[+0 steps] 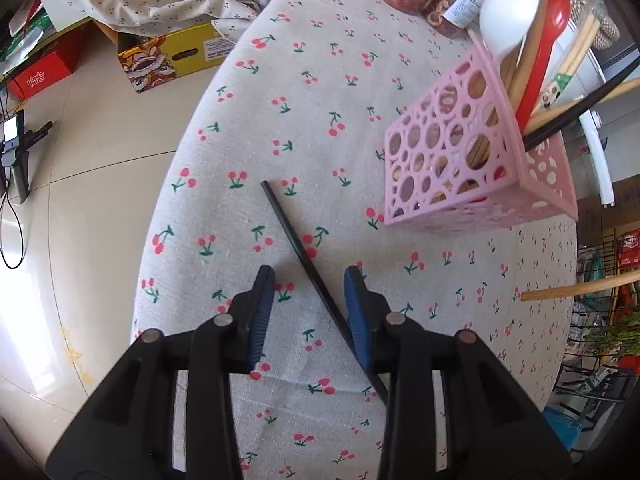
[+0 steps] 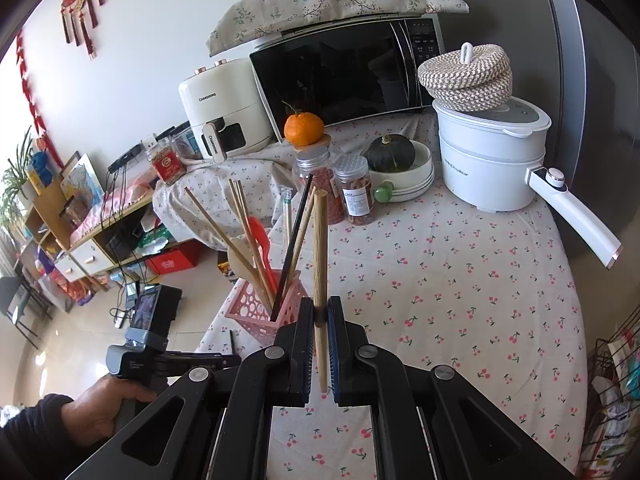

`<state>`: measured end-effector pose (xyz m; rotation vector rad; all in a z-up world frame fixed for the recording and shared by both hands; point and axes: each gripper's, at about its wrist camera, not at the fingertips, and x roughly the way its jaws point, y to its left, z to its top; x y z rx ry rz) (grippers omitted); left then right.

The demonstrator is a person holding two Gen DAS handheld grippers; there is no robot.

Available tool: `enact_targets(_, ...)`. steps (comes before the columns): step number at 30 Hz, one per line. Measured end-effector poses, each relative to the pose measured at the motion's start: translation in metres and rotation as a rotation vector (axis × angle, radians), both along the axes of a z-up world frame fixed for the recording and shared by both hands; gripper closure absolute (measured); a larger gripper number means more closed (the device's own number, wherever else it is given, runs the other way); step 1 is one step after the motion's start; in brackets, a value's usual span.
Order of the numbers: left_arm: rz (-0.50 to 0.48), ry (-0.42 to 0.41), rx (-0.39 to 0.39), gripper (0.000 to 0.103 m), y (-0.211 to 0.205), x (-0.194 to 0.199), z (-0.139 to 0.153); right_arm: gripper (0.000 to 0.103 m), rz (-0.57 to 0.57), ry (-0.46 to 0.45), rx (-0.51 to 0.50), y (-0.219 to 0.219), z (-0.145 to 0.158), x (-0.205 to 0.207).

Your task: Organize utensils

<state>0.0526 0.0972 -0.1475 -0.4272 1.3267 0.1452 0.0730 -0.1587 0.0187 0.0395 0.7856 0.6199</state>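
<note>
- The left tongs [image 1: 309, 276] are hanging part open over the surface [image 1: 320, 120], a black chopstick [image 1: 296, 240] lying loose between them.
- The right tongs [image 2: 320, 312] are clamping a wooden chopstick [image 2: 320, 248].
- Beyond, the pink holder [image 1: 448, 160] is standing, utensils inside.

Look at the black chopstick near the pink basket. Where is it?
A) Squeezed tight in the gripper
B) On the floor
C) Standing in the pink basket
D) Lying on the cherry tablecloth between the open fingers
D: the black chopstick lies flat on the cherry tablecloth, running between the open fingers of the left gripper, beside the pink basket.
</note>
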Motion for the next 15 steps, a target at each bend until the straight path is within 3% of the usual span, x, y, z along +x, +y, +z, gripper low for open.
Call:
enact_targets(2, -0.058, -0.007, 0.083, 0.066, -0.012, 0.005, 0.0, 0.096, -0.001, 0.001, -0.003, 0.001, -0.001, 0.0)
enact_targets(5, -0.129, -0.014, 0.21, 0.082, -0.027, 0.006, 0.0, 0.096, -0.005, 0.005, -0.001, -0.002, -0.001, 0.001)
enact_targets(12, -0.113, -0.018, 0.148, 0.096, 0.001, -0.002, 0.001, 0.096, 0.002, 0.011, -0.004, -0.002, -0.003, -0.001)
enact_targets(15, -0.088, -0.071, 0.106, 0.097, 0.006, -0.007, 0.01, 0.096, 0.009, 0.007, -0.007, 0.001, -0.002, -0.003)
